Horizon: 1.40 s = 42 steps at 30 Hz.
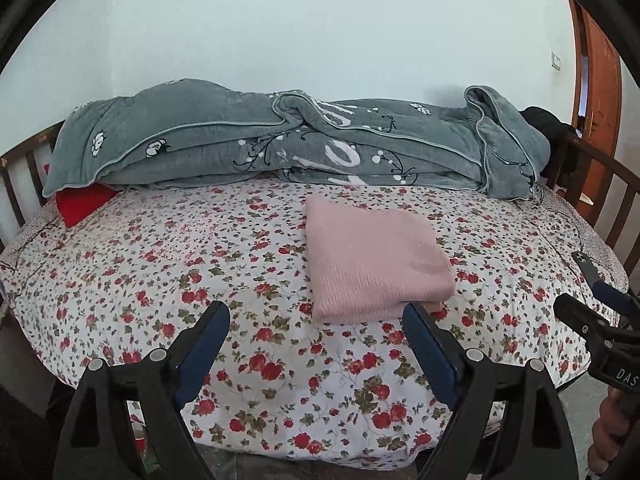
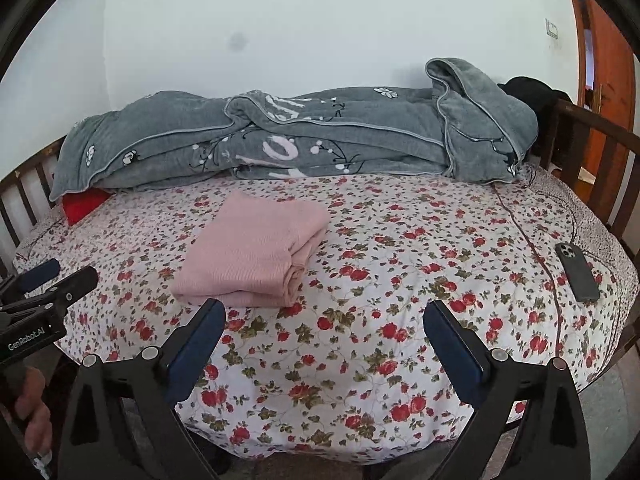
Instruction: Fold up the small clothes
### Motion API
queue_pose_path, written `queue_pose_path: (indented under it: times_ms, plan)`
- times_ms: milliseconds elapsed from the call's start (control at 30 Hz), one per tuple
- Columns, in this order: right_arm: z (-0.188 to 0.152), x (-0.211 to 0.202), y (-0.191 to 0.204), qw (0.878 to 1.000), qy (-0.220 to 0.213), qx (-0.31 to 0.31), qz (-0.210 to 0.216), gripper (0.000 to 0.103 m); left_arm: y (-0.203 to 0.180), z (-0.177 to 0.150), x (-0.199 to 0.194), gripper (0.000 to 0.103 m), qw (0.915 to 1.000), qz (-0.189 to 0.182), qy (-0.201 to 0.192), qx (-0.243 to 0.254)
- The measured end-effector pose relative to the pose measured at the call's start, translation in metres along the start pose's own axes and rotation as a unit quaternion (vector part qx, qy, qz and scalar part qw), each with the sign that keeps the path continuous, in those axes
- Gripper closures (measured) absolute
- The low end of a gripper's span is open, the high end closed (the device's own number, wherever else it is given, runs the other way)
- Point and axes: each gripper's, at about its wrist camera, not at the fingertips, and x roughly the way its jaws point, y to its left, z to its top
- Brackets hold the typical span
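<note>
The pink knit garment (image 1: 376, 256) lies folded on the floral bedsheet (image 1: 160, 264), just ahead of the left gripper (image 1: 316, 316) and ahead-left of the right gripper (image 2: 324, 312). Both grippers hover spread wide, holding nothing. A dark phone (image 2: 578, 272) rests ahead-right of the right gripper; beyond lies a bunched grey blanket (image 2: 304, 136).

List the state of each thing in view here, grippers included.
pink garment: folded, lying flat on the bed, untouched
left gripper: open, empty
right gripper: open, empty
grey blanket: bunched along the wall side
phone: lying near the bed's right edge
red cloth: partly under the blanket
floral bedsheet: spread flat
</note>
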Motion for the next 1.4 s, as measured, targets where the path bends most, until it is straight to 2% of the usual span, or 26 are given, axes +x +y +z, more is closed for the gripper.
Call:
queue_pose_path:
  times_ms: [1400]
  plan:
    - [0.004, -0.011, 0.002, 1.000, -0.007, 0.012, -0.002, 0.005, -0.001, 0.002, 0.000, 0.015, 0.9998, -0.011, 0.001, -0.015]
